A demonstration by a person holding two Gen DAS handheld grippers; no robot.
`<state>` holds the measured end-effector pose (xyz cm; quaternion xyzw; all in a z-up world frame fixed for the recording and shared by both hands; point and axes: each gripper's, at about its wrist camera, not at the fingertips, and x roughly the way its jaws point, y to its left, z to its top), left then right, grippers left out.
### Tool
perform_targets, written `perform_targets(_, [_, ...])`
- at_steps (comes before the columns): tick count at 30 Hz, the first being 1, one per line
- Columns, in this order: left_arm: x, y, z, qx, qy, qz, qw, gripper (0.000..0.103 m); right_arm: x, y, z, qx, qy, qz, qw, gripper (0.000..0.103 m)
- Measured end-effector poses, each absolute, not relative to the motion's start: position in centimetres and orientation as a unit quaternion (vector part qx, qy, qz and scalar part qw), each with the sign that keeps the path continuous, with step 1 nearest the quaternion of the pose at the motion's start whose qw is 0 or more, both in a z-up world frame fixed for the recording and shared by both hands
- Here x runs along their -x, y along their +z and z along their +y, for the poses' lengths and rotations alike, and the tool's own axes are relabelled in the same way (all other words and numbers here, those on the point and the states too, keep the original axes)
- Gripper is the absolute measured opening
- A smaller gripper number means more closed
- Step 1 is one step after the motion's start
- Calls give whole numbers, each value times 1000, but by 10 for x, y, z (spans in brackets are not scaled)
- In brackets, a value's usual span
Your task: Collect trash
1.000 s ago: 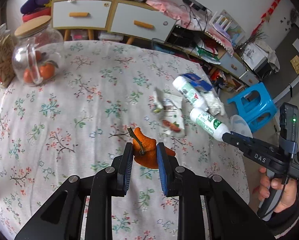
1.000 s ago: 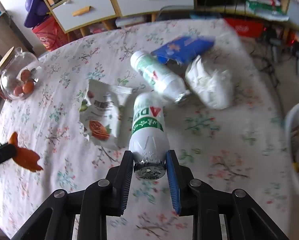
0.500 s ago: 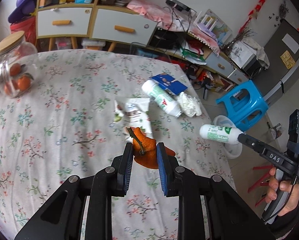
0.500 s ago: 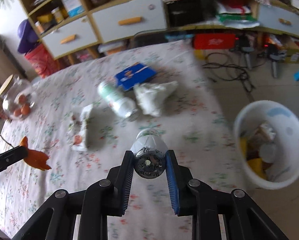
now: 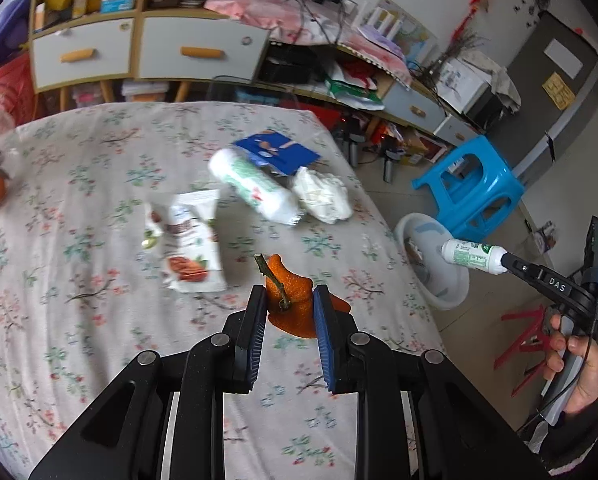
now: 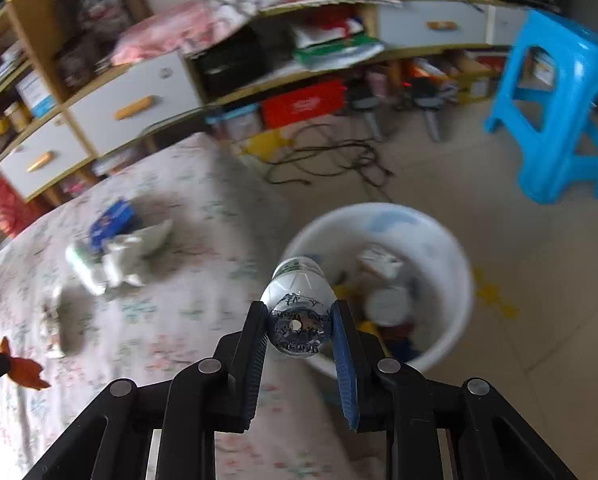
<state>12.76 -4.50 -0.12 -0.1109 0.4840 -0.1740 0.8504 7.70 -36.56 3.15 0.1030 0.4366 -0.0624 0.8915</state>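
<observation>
My right tongs grip the bottle lengthwise, pointing over the bin off the surface's right edge; left tongs pinch peel.

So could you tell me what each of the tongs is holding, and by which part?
Left tongs: orange peel, by its middle. Right tongs: bottle, by its base end.

Orange peel w/ stem, pinched betw. left jaws above the desk. White bottle w/ green label, held level over the white bin, which has trash inside. On desk: 2nd bottle on its side, snack wrapper, crumpled tissue, blue packet.
</observation>
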Motion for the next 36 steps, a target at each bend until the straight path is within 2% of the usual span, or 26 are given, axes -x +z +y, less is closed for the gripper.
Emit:
perform_targets(3, [-132,-3,-69,93,-185,484,850,25,-74,24,-391,-119,-77,440,887,30])
perform_targets(4, [-134,-4,-77,88,-189,485,850,25,-72,21,-398,-124,-83,442,885,35])
perform_targets(5, [-137,-5,-84,84,-193,486,848,25,-71,17,-407,-129,-89,449,880,44])
perform_targets(6, [-139,-6,-95,78,-200,486,847,25,-70,15,-415,-135,-97,451,877,47])
perform_targets(19, [-167,-24,-238,-4,-269,483,833,25,-41,14,-471,-174,-130,460,861,48])
perform_targets(29, [-180,-39,-299,-50,-284,465,837,27,-36,12,-481,-154,-145,465,860,51])
perform_targets(31, [-181,-38,-306,-60,-286,462,838,36,-36,11,-483,-155,-147,464,859,53])
perform_targets(33, [-181,-37,-307,-60,-284,467,835,64,-35,12,-485,-157,-149,463,859,57])
perform_targets(36, [-176,-32,-305,-68,-281,460,840,72,-34,13,-485,-156,-151,460,861,63])
